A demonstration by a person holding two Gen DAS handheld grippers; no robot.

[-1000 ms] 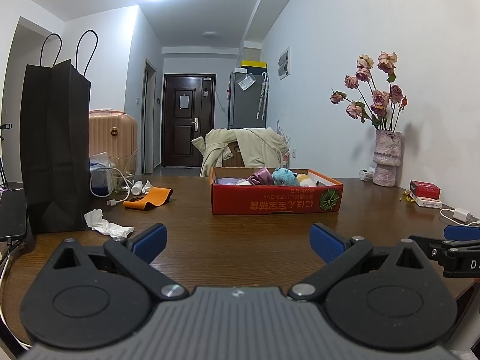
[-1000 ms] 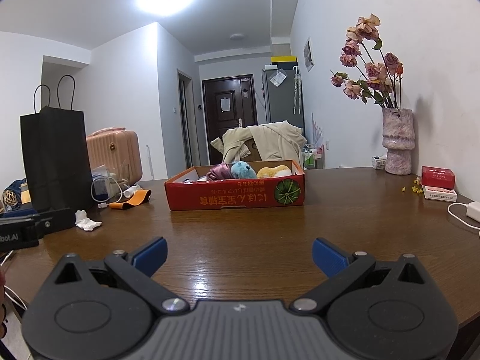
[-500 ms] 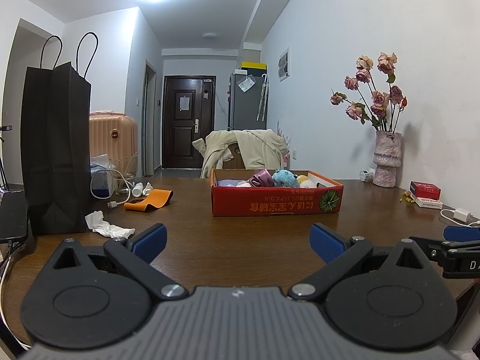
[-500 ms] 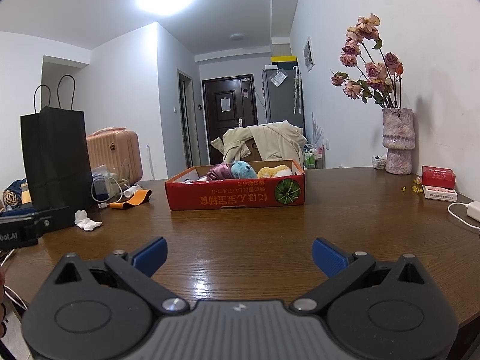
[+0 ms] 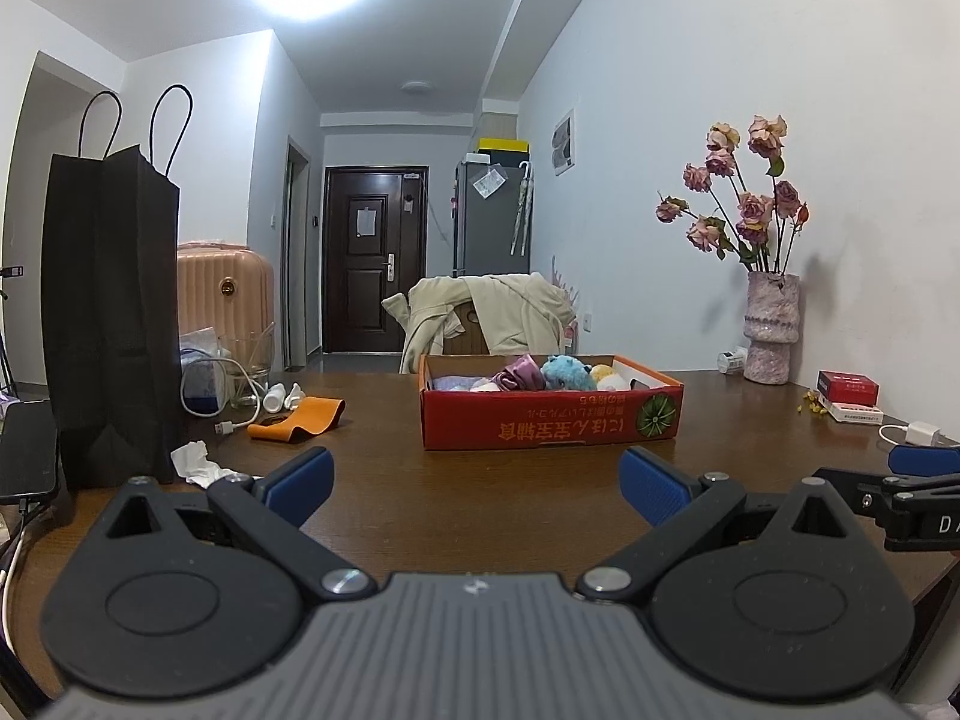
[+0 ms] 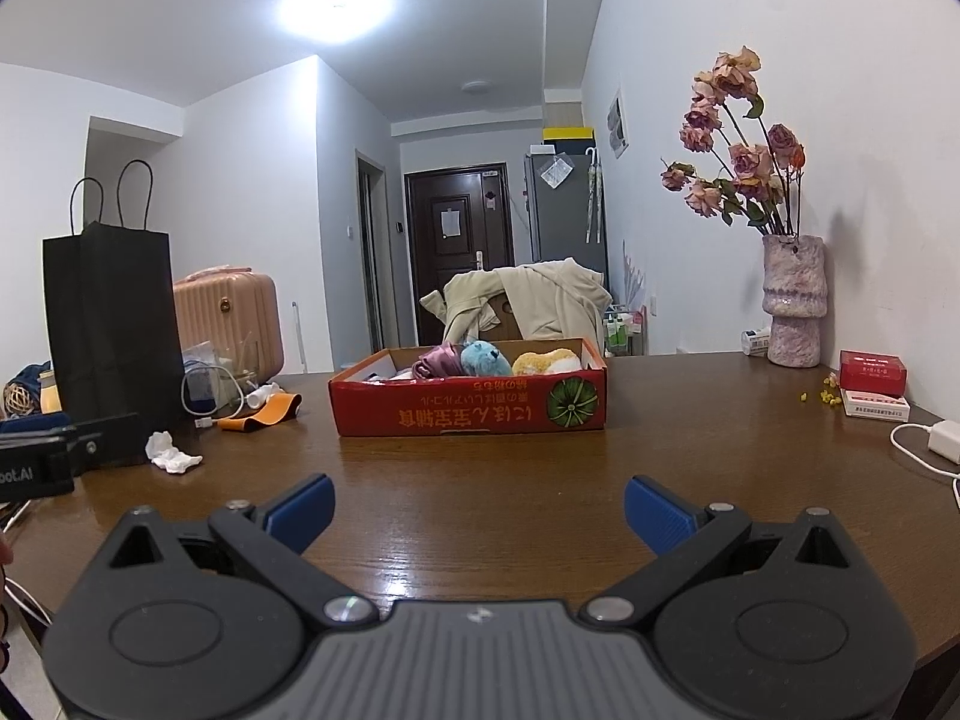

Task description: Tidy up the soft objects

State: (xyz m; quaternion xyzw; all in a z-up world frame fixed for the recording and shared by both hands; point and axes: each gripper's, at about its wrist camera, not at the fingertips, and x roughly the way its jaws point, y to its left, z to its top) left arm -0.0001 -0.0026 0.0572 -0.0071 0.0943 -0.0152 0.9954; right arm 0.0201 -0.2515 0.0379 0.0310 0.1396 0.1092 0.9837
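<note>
On the brown table (image 5: 480, 510), a red box (image 5: 551, 420) holds soft toys (image 5: 567, 372).
Left gripper (image 5: 474, 483) and right gripper (image 6: 479, 510) hover near it, jaws spread wide, empty.

Glossy wood table (image 6: 480, 480), printed cardboard box (image 6: 456, 414)

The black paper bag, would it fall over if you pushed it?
Probably. The black paper bag stands tall and narrow on the table, so a nudge near its top could tip it. It looks thin-walled, so it would likely crumple rather than resist. Its contents are hidden, so its weight is uncertain.
</note>
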